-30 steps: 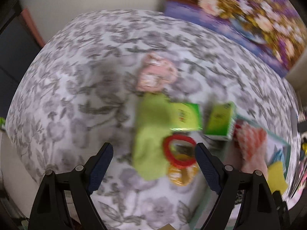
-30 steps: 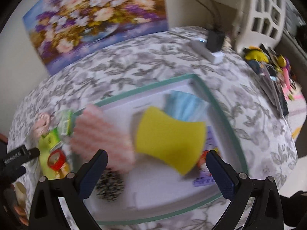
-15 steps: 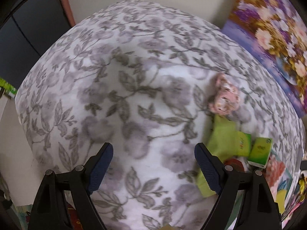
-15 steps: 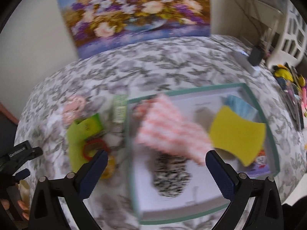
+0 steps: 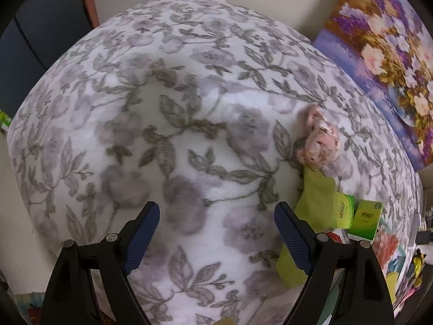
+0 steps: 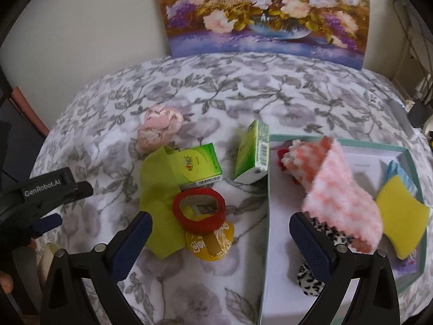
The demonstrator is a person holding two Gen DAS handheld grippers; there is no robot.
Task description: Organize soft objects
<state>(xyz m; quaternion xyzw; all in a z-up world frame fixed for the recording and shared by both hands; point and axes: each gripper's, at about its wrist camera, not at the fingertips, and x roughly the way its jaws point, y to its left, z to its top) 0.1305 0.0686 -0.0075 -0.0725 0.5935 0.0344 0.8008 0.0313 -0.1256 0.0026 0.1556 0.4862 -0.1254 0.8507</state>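
Right claw (image 6: 219, 239) wide above red scrunchie (image 6: 199, 208)

Floral grey-and-white tablecloth (image 6: 270, 92), flower painting (image 6: 265, 13) propped against a plain cream wall (image 6: 81, 27)

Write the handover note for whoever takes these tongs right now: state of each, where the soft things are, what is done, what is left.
Left tongs: open, empty, above bare floral cloth.
Right tongs: open, empty, above the tray's left edge.

In the tray: pink fuzzy sock, yellow sponge, blue item behind it, leopard-print piece.

On the cloth, left of the tray: pink floral bundle, lime-green cloth, red ring on a yellow packet, two green boxes.

Done: four soft items in the tray.
Left: likely the bundle, green cloth and ring.
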